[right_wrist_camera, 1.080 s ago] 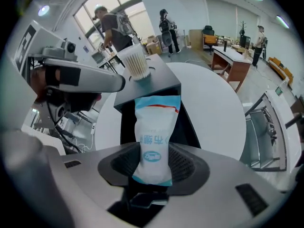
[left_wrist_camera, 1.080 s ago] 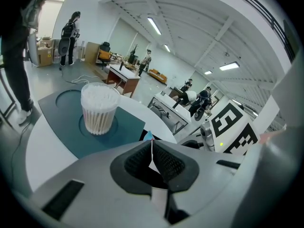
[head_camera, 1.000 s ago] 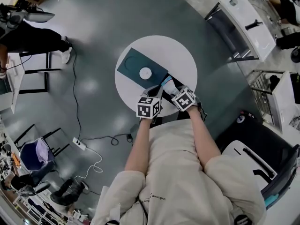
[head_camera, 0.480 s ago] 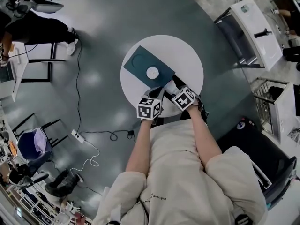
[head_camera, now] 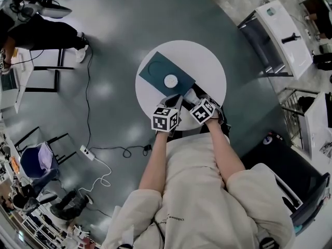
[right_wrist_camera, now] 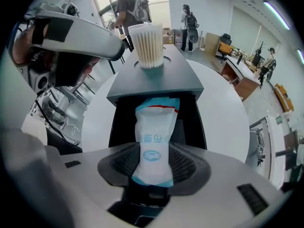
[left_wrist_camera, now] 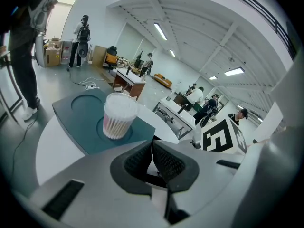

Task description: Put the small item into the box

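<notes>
Round white table (head_camera: 207, 69) with a dark box (right_wrist_camera: 156, 82): the right gripper (right_wrist_camera: 152, 164), clamped on a white packet (right_wrist_camera: 154, 137), has edged to the open drawer (right_wrist_camera: 192, 122), so insertion seems close; the left gripper (left_wrist_camera: 152, 159) has its jaws together, empty.

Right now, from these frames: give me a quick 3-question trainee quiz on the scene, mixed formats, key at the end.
1. True or false: the left gripper is shut with nothing between its jaws.
2. What does the right gripper hold? A) a spoon B) a white packet C) a battery
3. Where on the box does the cotton-swab tub stand?

Key: 1 true; 2 B; 3 on its top, in a round recess.
</notes>
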The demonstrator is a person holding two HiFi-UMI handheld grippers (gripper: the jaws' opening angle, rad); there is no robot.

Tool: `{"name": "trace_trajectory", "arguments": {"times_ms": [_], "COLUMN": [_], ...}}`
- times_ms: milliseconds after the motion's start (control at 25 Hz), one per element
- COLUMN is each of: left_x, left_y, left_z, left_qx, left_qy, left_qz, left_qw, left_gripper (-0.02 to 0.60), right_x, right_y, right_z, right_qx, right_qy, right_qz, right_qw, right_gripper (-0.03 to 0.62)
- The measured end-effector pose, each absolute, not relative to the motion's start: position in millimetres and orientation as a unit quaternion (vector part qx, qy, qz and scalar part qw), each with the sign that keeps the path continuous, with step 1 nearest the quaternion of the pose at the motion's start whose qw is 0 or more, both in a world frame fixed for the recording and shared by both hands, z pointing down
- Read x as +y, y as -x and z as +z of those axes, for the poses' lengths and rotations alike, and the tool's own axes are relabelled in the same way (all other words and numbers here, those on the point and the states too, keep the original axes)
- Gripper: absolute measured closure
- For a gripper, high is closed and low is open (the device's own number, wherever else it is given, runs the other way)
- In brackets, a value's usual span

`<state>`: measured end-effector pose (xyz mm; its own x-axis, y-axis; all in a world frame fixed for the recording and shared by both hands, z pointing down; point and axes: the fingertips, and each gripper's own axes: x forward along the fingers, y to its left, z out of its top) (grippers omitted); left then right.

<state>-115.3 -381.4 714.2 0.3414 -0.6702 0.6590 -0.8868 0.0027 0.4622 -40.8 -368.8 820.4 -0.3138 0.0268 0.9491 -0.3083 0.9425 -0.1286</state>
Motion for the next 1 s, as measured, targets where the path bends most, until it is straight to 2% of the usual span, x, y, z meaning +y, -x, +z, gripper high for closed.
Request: {"name": "trace_trajectory", "arguments": {"times_ms": [240,320,640,1000], "left_x": [-378.9,-378.0,-370.9,-346.7], "left_y": [103.7,98.9,99.8,87.7], "left_z": [713.3,713.2,710.2,697.7], "left_qx": [-0.548,-0.542,-0.536,-0.493], "left_qy": [-0.707,-0.712,-0.717,-0.757], "left_qz": [0.134,0.137,0.135,0.163], "left_qw": [0.428,0.425,0.424,0.398], "left_gripper": [0.557,0.557,0.557,0.557], "right_x": [-364.8,-363.8,-362.0,-351.0], "right_y": [35.8,34.5,34.7,33.1], "right_z": [816.2,814.6,801.5,767.5], "right_qx": [-0.811,-0.813,-0.821,-0.838], "right_qy": [-0.106,-0.110,-0.131,-0.215], "right_qz": [0.145,0.158,0.153,0.159], "right_qw": [0.557,0.550,0.534,0.476], "right_gripper": [0.391,0.366,0.338,0.332]}}
